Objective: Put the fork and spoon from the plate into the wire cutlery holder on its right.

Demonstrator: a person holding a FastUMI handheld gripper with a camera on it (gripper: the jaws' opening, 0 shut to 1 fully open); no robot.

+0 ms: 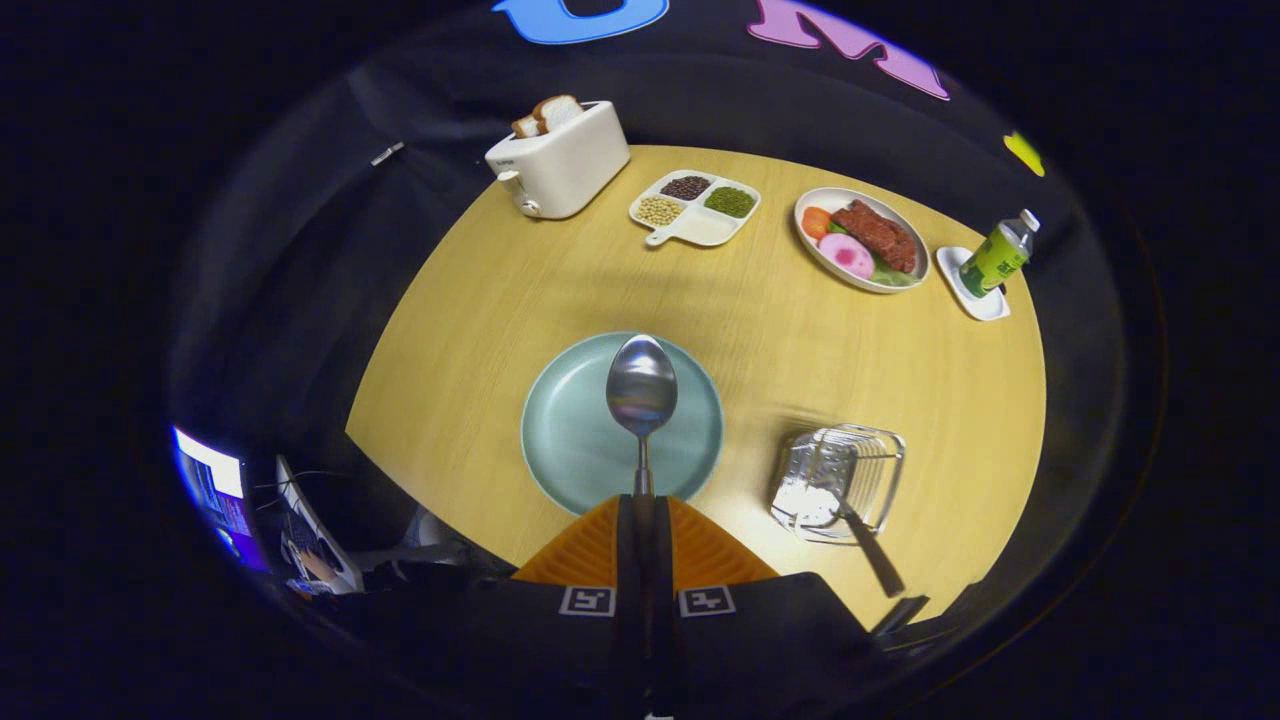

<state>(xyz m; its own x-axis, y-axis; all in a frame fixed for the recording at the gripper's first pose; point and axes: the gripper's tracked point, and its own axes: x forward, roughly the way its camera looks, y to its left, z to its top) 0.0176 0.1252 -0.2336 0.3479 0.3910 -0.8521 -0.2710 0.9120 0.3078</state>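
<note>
My gripper [641,505] has its fingers drawn close together, clamped on the handle of the spoon [641,398], which sticks straight out ahead of them with its bowl facing up over the plate [570,440]. Most of the handle is hidden between the fingers, so I cannot see how far back the grip runs. The plate lies just ahead of the fingertips, near the table's [480,330] close edge, and what I can see of it is bare. To the right of the plate, apart from it, stands the wire holder [838,482], also close to the near edge; the fork [858,520] is already in it, its handle leaning out towards me over the holder's near rim, while its tines are hard to make out through the wires. Between plate and holder is a strip of bare wood, and beyond both a broad open stretch of tabletop. Along the far edge stand a toaster [560,160] with bread in its slots, a divided dish [695,207] of beans, a plate of food [862,240], and a bottle [998,256] on a small coaster [975,288] right at the far right rim. Off the table to my left, a lit screen [212,487] is cut off and blurred.
</note>
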